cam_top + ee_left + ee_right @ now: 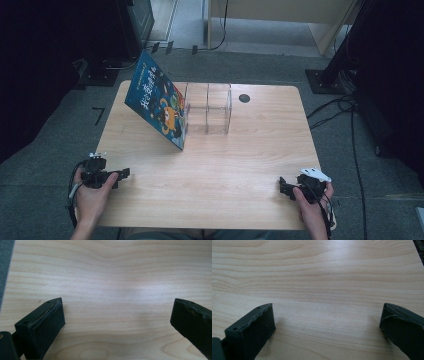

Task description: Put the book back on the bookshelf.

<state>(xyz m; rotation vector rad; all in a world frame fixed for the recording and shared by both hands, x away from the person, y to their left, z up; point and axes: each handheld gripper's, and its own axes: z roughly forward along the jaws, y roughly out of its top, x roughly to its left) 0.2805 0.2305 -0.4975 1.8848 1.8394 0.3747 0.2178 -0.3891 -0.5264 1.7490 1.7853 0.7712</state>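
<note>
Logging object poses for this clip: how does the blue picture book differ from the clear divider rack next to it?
The picture book is opaque, blue with colourful cover art; the divider rack is see-through and plain. The picture book stands tilted, propped against the divider rack's left end; the divider rack stands upright. Both sit at the far side of the wooden table, away from either hand-held gripper.

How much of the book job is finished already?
Nothing looks done so far. The book leans tilted against the left end of the clear rack, not standing in a slot. Nothing is in hand: the left tool and right tool rest near the table's front corners, both open, with bare wood between their jaws. Probably still left: reach the book, grip it, and stand it in the rack.
</note>
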